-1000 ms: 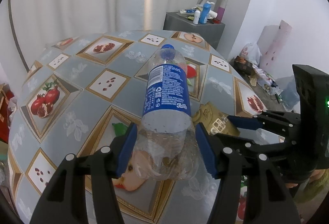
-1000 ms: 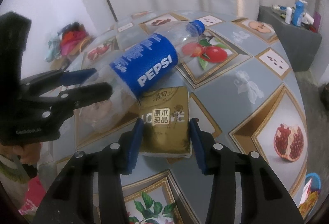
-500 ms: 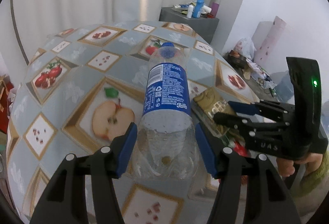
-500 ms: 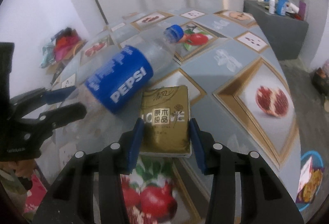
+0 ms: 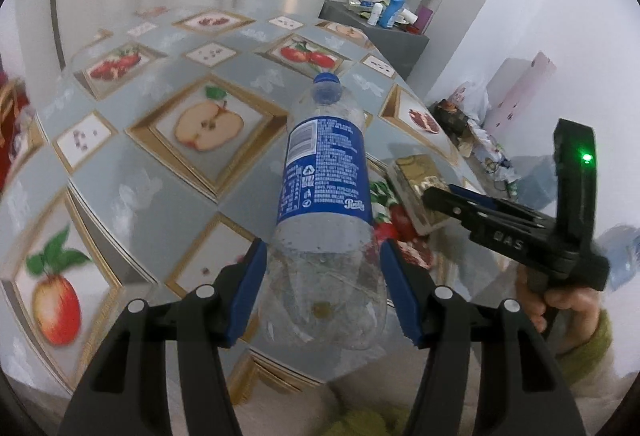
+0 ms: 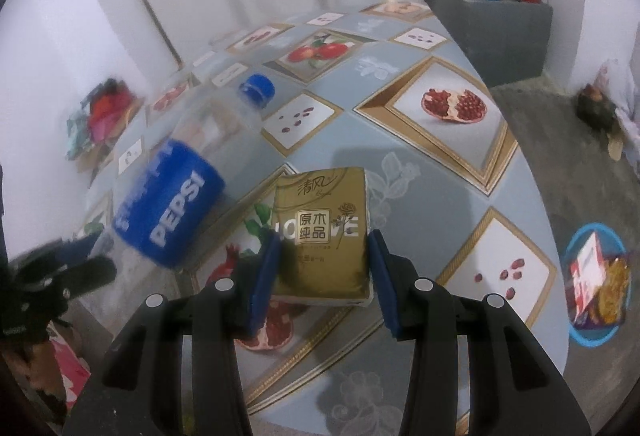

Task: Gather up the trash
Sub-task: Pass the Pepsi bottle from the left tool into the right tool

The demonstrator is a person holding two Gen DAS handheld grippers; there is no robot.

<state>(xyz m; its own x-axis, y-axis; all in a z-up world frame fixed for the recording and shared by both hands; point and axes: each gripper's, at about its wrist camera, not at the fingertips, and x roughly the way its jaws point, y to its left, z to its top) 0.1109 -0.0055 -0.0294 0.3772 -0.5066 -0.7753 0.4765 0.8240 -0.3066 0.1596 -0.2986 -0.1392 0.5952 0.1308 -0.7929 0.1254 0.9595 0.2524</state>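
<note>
Bottle first: an empty clear plastic Pepsi bottle with a blue label and blue cap [image 5: 324, 212] is clamped at its lower body between the blue pads of the left tongs [image 5: 322, 292], neck pointing away from the camera and tilted up over the bench. In the right wrist view the same bottle [image 6: 180, 196] shows at the left, slanting with its cap toward the far side and the left tongs [image 6: 76, 270] gripping its base.

The right tongs [image 6: 322, 276] are clenched on a flat gold-coloured tissue packet printed with dark Chinese characters [image 6: 322, 228], one blue pad pressed against each long edge of the near half. The packet juts forward, held above the bench. From the left wrist view the packet [image 5: 416, 184] appears to the right of the bottle, with the right tongs [image 5: 440, 202] closed on it and a hand in a green sleeve [image 5: 568, 304] gripping the handle.

Below both lies the bench [image 6: 400, 108], covered with a grey-blue cloth patterned with framed apples, pomegranates and cherries. On the floor at the right of the right wrist view sits a round blue basin [image 6: 596, 336] holding wrappers and a red-and-white box. A dark grey cabinet [image 6: 496, 32] carrying small bottles stands beyond the bench, against white curtains.
</note>
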